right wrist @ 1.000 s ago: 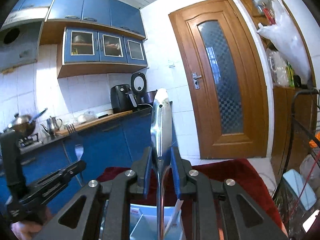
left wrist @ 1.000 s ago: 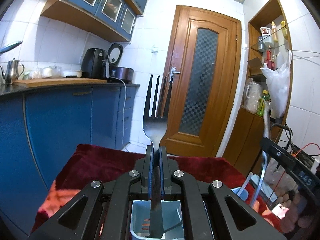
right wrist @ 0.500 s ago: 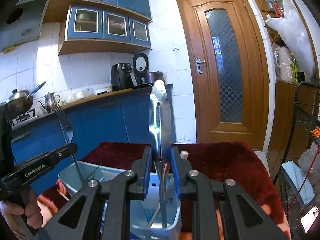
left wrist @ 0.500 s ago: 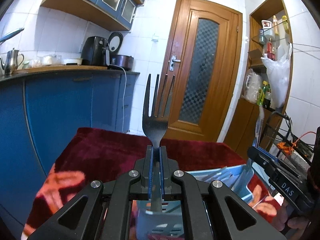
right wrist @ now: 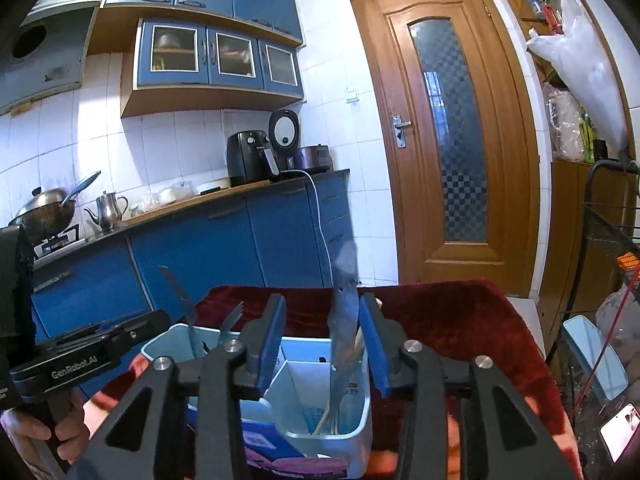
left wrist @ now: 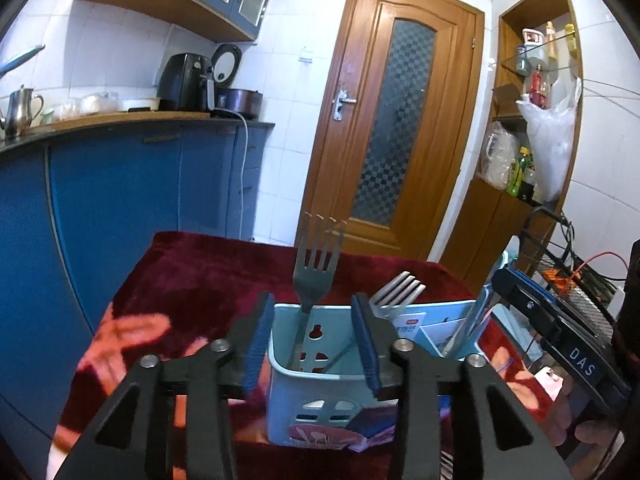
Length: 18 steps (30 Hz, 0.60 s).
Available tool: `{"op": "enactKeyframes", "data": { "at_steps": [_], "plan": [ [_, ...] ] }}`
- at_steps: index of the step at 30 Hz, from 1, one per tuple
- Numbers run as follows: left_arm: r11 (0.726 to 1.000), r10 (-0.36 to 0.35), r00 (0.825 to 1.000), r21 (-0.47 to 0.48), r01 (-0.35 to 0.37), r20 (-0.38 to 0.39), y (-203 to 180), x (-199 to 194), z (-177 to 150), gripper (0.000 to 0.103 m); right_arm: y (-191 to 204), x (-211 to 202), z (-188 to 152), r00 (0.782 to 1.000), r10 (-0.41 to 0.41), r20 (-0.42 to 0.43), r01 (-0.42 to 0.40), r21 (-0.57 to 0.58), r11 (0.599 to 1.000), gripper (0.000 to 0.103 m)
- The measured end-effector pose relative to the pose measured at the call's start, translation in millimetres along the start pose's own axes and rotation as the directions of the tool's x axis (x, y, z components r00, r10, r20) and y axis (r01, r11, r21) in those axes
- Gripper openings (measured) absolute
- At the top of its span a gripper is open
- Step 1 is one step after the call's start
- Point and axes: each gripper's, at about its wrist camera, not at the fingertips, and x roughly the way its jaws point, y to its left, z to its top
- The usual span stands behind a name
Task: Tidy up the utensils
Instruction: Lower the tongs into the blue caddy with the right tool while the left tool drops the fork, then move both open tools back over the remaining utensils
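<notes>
Red cloth [left wrist: 208,276], blue cabinets [left wrist: 120,200], wooden door [left wrist: 396,120]

The right gripper [right wrist: 322,344] hangs over a pale blue utensil caddy [right wrist: 360,424] that stands on a bench covered with a dark red cloth [right wrist: 440,312]. Its jaws are opening; a blurred metal utensil [right wrist: 343,320] stands upright between the blue pads [right wrist: 272,340], its lower end down in the caddy's right compartment beside a pale stick. A fork [right wrist: 230,320] and another fork [right wrist: 178,292] rise from the left compartment. At lower left a hand [right wrist: 24,436] holds the left gripper [right wrist: 80,356]. Behind stand blue cabinets [right wrist: 224,256] and a wooden door [right wrist: 448,132].
</notes>
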Motion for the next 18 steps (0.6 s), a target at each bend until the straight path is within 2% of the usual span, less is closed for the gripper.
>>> {"op": "enactKeyframes", "data": {
  "at_steps": [11,18],
  "plan": [
    [1.0,-0.011,1.0,0.01,0.011,-0.017,-2,-31,1,0.044,3,-35,13,0.999,-0.002,0.047,0.001,0.01,1.0,0.046],
    [1.0,-0.01,0.999,0.011,0.011,-0.05,-2,-52,-4,0.044,7,-61,17,0.999,-0.01,0.045,0.01,0.001,1.0,0.047]
  ]
}}
